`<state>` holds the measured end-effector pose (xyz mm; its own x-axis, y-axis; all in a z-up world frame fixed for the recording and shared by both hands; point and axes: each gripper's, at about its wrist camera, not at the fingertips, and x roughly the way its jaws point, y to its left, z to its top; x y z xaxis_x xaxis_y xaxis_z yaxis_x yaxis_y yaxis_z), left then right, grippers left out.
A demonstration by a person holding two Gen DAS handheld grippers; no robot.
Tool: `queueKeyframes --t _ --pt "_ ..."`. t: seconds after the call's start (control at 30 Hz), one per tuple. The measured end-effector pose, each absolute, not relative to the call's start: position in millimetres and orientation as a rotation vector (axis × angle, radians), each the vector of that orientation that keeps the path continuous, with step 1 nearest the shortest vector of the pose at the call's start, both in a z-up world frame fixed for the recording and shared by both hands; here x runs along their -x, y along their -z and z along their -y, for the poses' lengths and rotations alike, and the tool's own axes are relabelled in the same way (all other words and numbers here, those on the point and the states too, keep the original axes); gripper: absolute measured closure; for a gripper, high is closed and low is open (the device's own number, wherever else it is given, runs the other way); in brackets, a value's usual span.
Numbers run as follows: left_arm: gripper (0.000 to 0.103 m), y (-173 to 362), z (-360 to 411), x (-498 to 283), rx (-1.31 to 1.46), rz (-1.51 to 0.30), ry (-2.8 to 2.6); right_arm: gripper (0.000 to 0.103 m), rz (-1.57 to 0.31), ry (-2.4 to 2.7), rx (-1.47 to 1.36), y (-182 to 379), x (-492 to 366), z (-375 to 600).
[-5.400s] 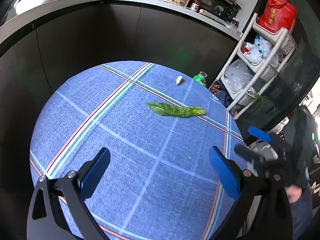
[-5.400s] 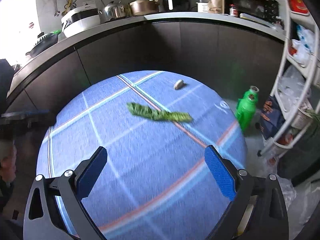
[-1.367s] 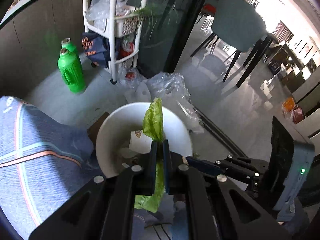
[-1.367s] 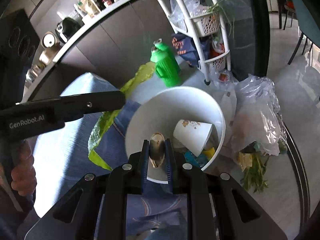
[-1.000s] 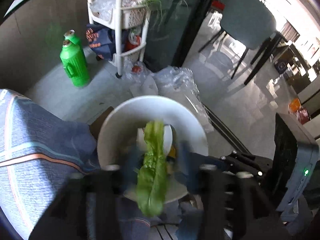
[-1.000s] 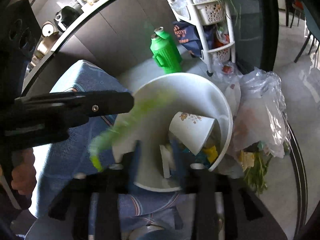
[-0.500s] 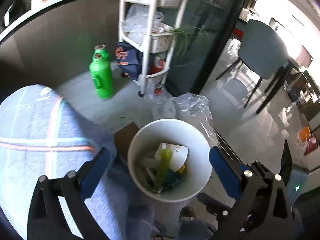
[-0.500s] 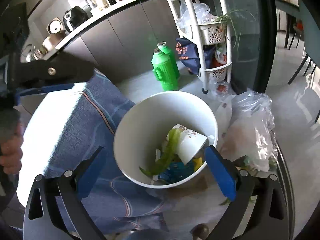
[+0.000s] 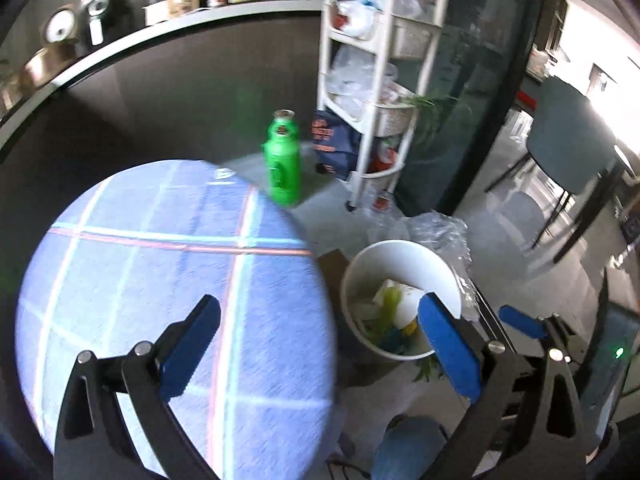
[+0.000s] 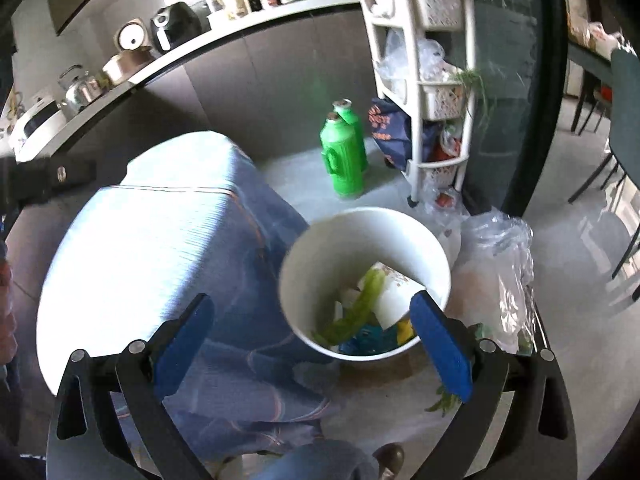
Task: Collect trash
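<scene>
Now both my grippers, left [image 9: 320, 346] and right [image 10: 316, 344], have just spread their jaws wide, nothing between them. Beyond my right tips the white bin [image 10: 320, 256] holds the green leaf [image 10: 356, 312] against a paper cup [image 10: 394, 300]. Beside it the blue-clothed table [image 9: 120, 264] lies bare; farther off, a green bottle [image 9: 284, 164].

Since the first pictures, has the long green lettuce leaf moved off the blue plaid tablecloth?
Yes. The long green lettuce leaf now lies inside the white round bin, on the floor beside the blue plaid tablecloth.
</scene>
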<state>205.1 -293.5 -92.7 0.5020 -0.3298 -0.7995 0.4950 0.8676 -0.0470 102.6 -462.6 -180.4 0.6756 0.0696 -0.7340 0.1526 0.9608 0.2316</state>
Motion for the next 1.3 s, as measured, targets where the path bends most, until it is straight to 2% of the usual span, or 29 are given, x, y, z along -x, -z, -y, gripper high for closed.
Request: queueKeyframes --t 0.4,0.8,1.3 --pt "0.004 60.1 185.4 -174.2 -0.139 -0.879 0.326 0.009 -0.793 -0.025 -0.148 107.2 -93.2 376.5" --pt "0.004 48.5 78.6 -152.1 -0.048 -0.864 0.165 0.009 -0.812 -0.023 -0.057 71.9 -95.8 290.8" --pt "0.004 39.0 34.3 -140.5 -0.028 -0.841 0.126 0.009 -0.775 0.020 0.005 54.3 -98.9 246.8"
